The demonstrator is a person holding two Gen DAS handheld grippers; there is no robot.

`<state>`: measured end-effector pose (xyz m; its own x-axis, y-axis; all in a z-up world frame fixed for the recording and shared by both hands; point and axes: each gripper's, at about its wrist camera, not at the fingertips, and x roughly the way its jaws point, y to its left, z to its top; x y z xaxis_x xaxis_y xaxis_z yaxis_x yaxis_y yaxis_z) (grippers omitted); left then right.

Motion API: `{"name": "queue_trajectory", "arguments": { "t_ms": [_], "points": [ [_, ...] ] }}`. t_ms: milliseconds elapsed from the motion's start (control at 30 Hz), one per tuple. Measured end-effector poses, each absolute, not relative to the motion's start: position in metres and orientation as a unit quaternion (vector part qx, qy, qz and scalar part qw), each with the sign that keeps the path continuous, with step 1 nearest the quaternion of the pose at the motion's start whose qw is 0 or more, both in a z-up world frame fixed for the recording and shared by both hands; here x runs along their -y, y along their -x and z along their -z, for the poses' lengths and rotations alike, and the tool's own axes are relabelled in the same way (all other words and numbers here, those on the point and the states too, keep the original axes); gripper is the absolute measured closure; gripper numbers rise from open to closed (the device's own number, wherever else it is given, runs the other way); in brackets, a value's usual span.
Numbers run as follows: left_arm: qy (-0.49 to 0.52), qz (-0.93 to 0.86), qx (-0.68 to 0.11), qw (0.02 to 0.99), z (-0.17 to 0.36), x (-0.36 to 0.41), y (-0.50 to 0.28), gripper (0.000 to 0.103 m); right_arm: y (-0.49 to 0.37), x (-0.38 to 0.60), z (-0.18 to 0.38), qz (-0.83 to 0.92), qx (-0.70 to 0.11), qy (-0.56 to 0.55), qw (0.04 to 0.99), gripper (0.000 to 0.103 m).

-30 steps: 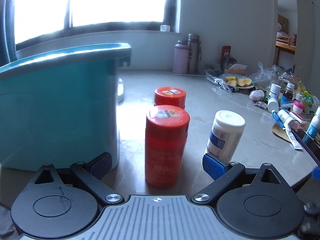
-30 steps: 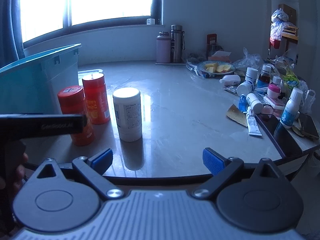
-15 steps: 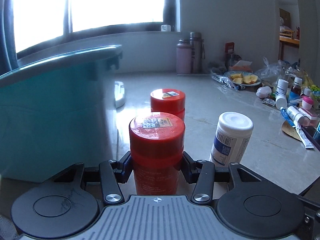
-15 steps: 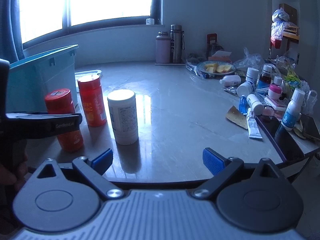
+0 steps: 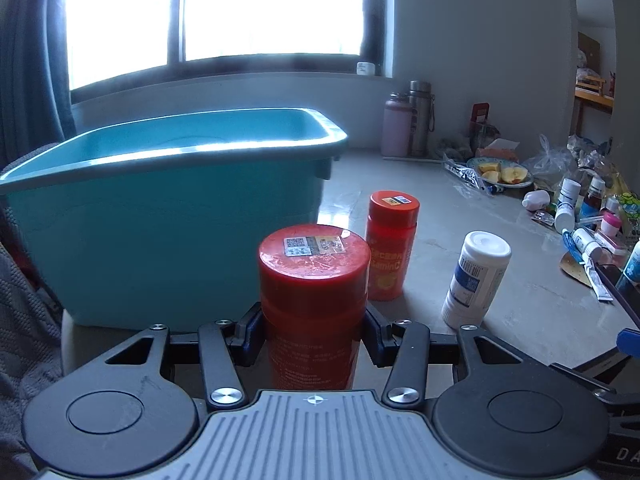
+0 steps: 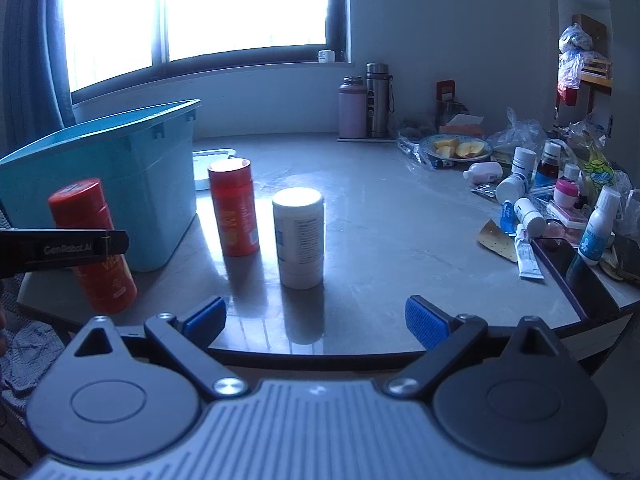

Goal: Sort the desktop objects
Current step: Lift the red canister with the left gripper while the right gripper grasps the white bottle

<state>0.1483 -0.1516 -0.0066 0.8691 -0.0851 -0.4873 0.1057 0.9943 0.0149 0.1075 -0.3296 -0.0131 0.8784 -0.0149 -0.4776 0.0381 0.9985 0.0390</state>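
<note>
Both wrist views low, tableward, sharing bin [image 5: 168,216].

Lived-in home, a room with a big window [image 6: 240,8] and a curtain [image 5: 28,60] at far left. Stone-look table [image 6: 380,200] cluttered on the right with medicine bottles [image 6: 524,162], tubes and plastic bags [image 6: 520,132]. Plate of cut fruit [image 6: 456,148] at the far side, two flasks [image 6: 366,100] by the wall. Teal storage bin [image 5: 160,208] on the left.
</note>
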Motion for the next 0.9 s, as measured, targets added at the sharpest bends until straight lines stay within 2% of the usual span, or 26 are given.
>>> {"name": "queue_trajectory", "arguments": {
  "t_ms": [467,900],
  "points": [
    [-0.011,0.044,-0.251,0.967,-0.002,0.114,-0.115,0.053,-0.113,0.315,0.014,0.014,-0.239,-0.034,0.97,0.006],
    [0.004,0.038,-0.257,0.966,-0.006,0.097,-0.123,0.053,-0.173,0.308,0.028,0.007,-0.246,-0.025,0.969,0.006]
  ]
}}
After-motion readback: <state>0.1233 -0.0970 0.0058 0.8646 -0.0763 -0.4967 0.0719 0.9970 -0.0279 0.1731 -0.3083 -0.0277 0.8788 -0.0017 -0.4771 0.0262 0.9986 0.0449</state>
